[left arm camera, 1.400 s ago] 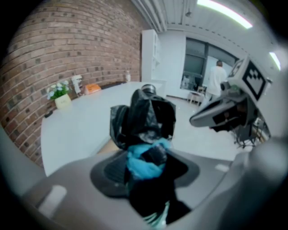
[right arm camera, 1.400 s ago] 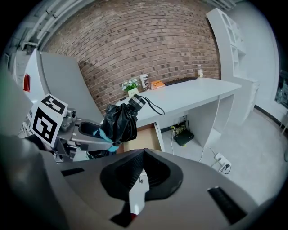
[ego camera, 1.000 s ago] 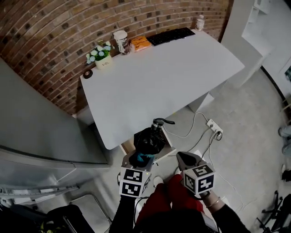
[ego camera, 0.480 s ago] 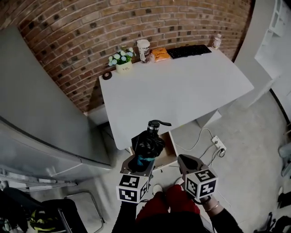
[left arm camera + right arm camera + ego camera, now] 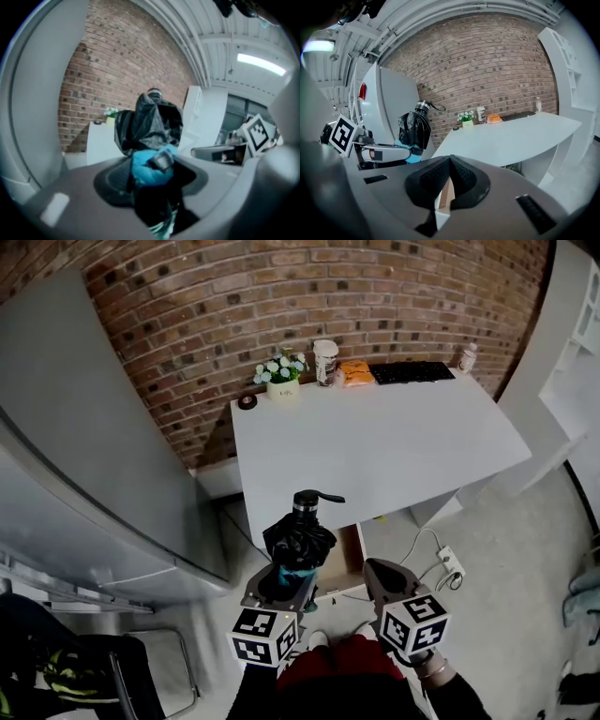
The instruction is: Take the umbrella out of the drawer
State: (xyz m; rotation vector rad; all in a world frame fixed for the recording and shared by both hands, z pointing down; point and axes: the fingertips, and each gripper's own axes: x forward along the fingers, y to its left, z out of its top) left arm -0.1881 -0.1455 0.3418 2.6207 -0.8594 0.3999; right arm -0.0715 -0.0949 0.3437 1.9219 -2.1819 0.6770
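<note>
**Head view:** your left gripper (image 5: 286, 579) has its fingers clamped on the folded black umbrella (image 5: 300, 538). The umbrella stands upright at twelve o'clock from the gripper, strapped end up. The open drawer (image 5: 345, 557) sits just beside it at three o'clock, under the white worktop (image 5: 375, 442). Your right gripper (image 5: 386, 582) hangs at three o'clock from the left one, apart from the umbrella.

**Left gripper view:** the fingers hold the umbrella's lower end. A blue band (image 5: 145, 168) lies between them, and the black folds rise toward twelve o'clock.

**Right gripper view:** the fingers are pressed together with nothing in them. The umbrella shows at ten o'clock, apart from the worktop.

You appear to have the umbrella out of the drawer already. All that seems left is to set it down somewhere.
</note>
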